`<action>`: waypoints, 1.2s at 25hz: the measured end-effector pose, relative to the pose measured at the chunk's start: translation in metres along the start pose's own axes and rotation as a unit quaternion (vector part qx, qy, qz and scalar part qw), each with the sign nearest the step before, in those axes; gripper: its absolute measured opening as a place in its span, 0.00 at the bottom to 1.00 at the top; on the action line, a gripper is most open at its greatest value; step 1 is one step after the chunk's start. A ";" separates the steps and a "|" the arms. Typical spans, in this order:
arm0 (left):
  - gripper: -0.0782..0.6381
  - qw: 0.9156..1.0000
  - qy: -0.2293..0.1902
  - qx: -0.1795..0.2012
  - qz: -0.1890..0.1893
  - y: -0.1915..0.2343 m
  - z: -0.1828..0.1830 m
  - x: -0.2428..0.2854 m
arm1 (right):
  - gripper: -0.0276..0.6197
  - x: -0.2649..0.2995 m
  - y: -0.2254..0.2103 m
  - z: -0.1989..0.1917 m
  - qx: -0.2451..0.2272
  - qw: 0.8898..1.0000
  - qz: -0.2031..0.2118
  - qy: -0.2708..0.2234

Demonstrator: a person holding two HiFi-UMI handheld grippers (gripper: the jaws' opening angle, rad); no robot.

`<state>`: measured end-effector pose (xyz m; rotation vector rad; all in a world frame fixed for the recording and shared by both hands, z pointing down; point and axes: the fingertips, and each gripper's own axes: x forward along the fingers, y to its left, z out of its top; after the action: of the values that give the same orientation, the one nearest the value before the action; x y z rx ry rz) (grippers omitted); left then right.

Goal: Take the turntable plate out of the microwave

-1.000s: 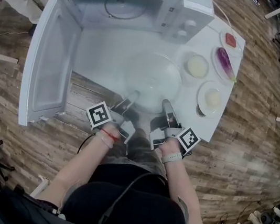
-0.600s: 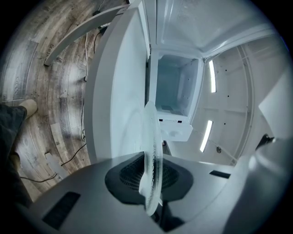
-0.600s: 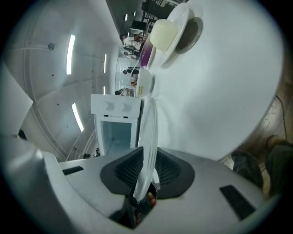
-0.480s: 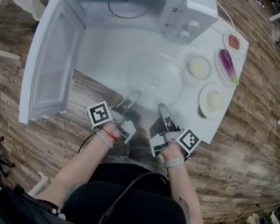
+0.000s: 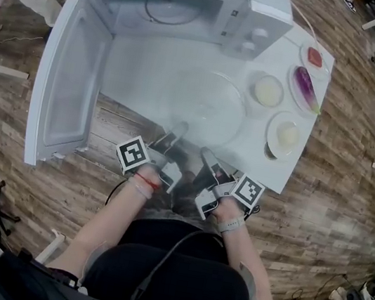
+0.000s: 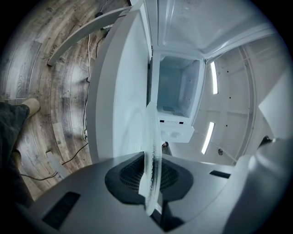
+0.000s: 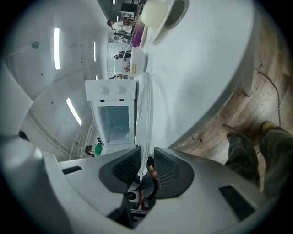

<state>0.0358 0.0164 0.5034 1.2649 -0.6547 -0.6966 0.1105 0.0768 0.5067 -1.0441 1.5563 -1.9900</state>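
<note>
Nearest, clamped with the left gripper (image 5: 176,131) on the near rim of the glass turntable plate (image 5: 205,106); just beside, loosened at the right gripper (image 5: 206,154), jaws just been opening, pads off the rim between them. Beyond, lying over the white table (image 5: 137,66); outside the open microwave (image 5: 191,0).

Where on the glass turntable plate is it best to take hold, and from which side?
Take the thin near rim of the glass turntable plate, coming level from the person's side. The plate is wide and shallow, so only its edge fits between jaws; the left gripper is shut on it there.
</note>
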 end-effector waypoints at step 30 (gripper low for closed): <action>0.16 0.993 0.069 0.091 0.036 0.003 -0.011 -0.002 | 0.12 -0.007 0.008 0.001 0.012 0.998 0.049 -0.021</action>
<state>0.0431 0.0253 0.5041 1.4364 -0.6566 -0.4935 0.1149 0.0788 0.4973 -0.9745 1.5274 -1.9036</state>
